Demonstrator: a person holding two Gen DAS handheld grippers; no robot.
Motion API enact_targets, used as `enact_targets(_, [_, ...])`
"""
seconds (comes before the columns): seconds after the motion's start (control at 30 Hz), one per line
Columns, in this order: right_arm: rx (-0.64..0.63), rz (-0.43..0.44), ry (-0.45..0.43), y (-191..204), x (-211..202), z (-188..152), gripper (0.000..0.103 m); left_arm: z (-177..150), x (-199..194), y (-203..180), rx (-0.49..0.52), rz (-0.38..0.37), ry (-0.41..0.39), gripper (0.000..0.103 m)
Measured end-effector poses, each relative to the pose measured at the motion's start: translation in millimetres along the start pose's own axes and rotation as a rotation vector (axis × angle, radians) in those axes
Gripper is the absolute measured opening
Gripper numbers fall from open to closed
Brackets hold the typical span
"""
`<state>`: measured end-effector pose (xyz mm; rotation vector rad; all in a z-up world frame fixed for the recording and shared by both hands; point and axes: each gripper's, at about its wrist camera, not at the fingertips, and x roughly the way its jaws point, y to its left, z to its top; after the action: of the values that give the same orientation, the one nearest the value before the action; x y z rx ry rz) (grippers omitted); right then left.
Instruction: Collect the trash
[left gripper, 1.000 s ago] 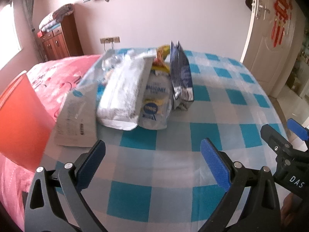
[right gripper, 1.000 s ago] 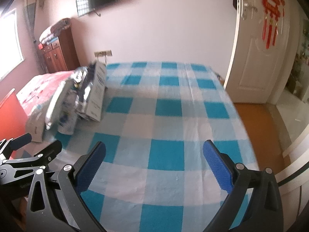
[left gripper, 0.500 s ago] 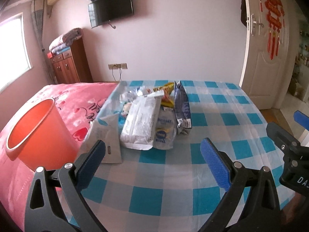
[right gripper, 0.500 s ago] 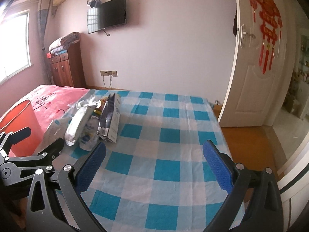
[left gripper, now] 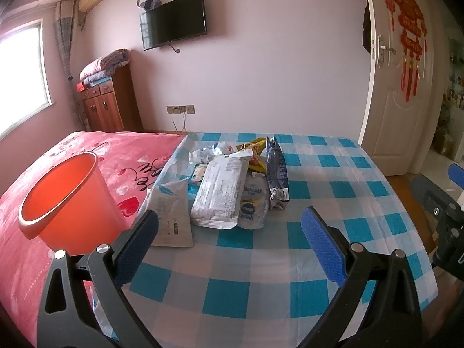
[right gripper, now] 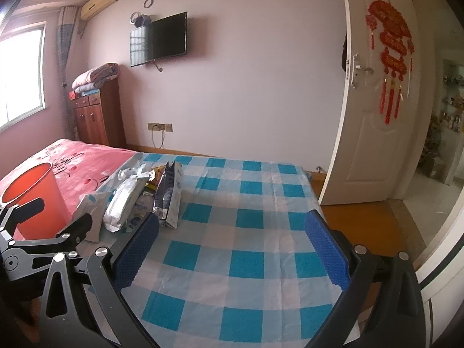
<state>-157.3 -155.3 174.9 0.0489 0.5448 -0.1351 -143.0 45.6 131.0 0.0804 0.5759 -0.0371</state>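
On the checked cloth (left gripper: 261, 261), overlapping wrappers (left gripper: 229, 191) hide each other; both hand-held grippers (left gripper: 229, 240) (right gripper: 232, 246) gape wide, empty.

wall-mounted TV (left gripper: 173, 20), wooden cabinet (left gripper: 107, 105), white door (right gripper: 374, 110), possibly folded blankets (left gripper: 103, 65)

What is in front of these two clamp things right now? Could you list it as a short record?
place: bed with a checked cloth beside a pink blanket
trash: pile of wrappers on the cloth, left part
bin: orange bucket on the blanket, left of the pile, upright, looks empty
left gripper: jaws open, holding nothing, pointed at the pile
right gripper: jaws open, holding nothing, over bare cloth
task state: no wrapper picked up yet
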Motion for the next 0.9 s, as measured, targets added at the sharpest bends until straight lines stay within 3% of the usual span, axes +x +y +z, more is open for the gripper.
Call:
enact_targets(0.5, [-0.008,-0.026,-0.041,3.7,-14.8,2.7,0.099,-0.2,-14.1,7.3,-0.018,-0.002,-0.031,0.099])
enact_targets(0.9, [-0.013,0.008,-0.014,5.6,-0.9,-3.8,0.099,-9.1,-20.0,12.3,-0.001,0.003,-0.053,0.099])
